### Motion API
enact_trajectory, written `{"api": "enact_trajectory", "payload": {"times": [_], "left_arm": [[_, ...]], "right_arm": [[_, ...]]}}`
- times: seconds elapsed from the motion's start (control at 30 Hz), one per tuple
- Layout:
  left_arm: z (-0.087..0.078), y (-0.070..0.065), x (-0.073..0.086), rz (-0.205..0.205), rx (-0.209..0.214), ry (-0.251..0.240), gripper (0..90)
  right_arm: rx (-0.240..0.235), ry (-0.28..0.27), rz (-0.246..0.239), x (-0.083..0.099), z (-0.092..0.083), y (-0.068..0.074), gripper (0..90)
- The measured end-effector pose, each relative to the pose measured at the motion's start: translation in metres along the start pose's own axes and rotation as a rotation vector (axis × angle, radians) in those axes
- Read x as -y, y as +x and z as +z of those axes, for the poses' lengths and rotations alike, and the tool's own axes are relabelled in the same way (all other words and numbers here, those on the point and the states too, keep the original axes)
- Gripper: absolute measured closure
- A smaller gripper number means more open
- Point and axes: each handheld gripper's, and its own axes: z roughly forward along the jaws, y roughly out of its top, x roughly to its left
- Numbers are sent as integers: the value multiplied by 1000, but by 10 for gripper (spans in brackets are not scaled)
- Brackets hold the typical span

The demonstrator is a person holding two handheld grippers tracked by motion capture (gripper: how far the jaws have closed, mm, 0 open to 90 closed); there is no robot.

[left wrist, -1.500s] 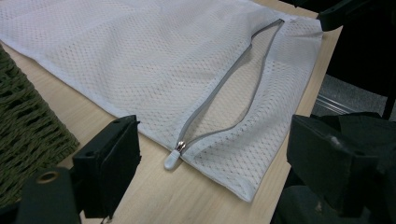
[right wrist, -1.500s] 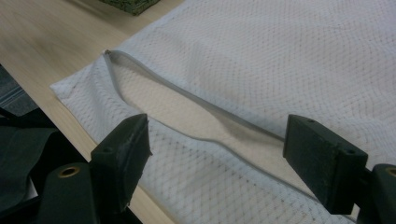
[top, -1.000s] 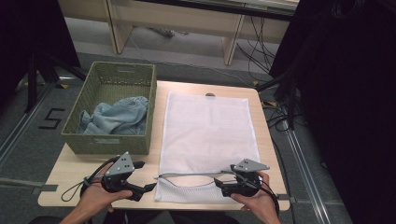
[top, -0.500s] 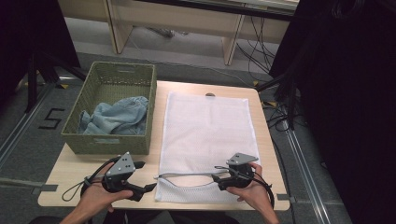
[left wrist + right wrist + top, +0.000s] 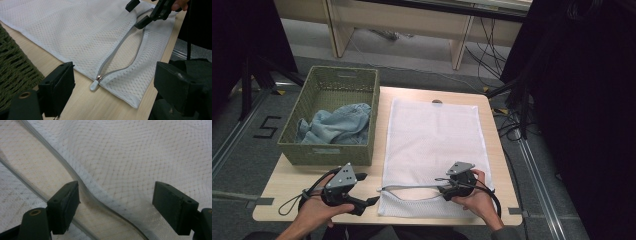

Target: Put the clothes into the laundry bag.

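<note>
A white mesh laundry bag [image 5: 432,145] lies flat on a light wooden table [image 5: 287,187], reaching from the far edge nearly to the near edge. Its zipper [image 5: 412,188] runs across the end closest to the person and is unzipped, so the mesh gapes in a narrow slit with the wood showing through.

The left gripper [image 5: 369,202] rests low over the table at the bag's near left corner, held in the person's left hand [image 5: 314,212]. Its jaws stand wide apart and hold nothing. In the left gripper view, the white zipper pull [image 5: 94,85] lies on the wood just ahead, between the jaws, at the edge of the bag.

The right gripper [image 5: 443,189] sits over the right end of the open slit, held in the right hand [image 5: 474,200]. In the right gripper view its jaws are also wide apart, pressed close above the mesh, with the upper zipper edge [image 5: 100,195] curving between them. They grip nothing.

To the left of the bag, just beside it, stands a green woven basket [image 5: 332,82] with a crumpled light blue cloth [image 5: 337,125] inside. A black cable [image 5: 294,202] loops from the left gripper across the near left part of the table.
</note>
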Motion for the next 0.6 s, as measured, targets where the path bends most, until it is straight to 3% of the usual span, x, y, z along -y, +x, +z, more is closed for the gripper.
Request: {"api": "enact_trajectory", "payload": {"times": [0.1,0.13,0.23,0.27,0.3,0.57,0.6], "left_arm": [[0,0,0,-1,1,-1,162],[0,0,0,-2,8,-1,162],[0,0,0,-3,7,-2,162],[1,0,0,-4,6,-2,162],[1,0,0,-4,6,-2,162],[0,0,0,-18,6,-1,166],[1,0,0,-18,6,-1,166]], "right_arm": [[13,-15,-11,0,5,0,239],[17,3,-37,-2,6,-3,245],[7,15,-27,-2,8,-3,262],[33,-3,-35,-3,11,-4,296],[28,18,-67,-4,11,-7,319],[51,18,-49,-9,15,-16,487],[60,18,-28,-9,16,-15,503]]}}
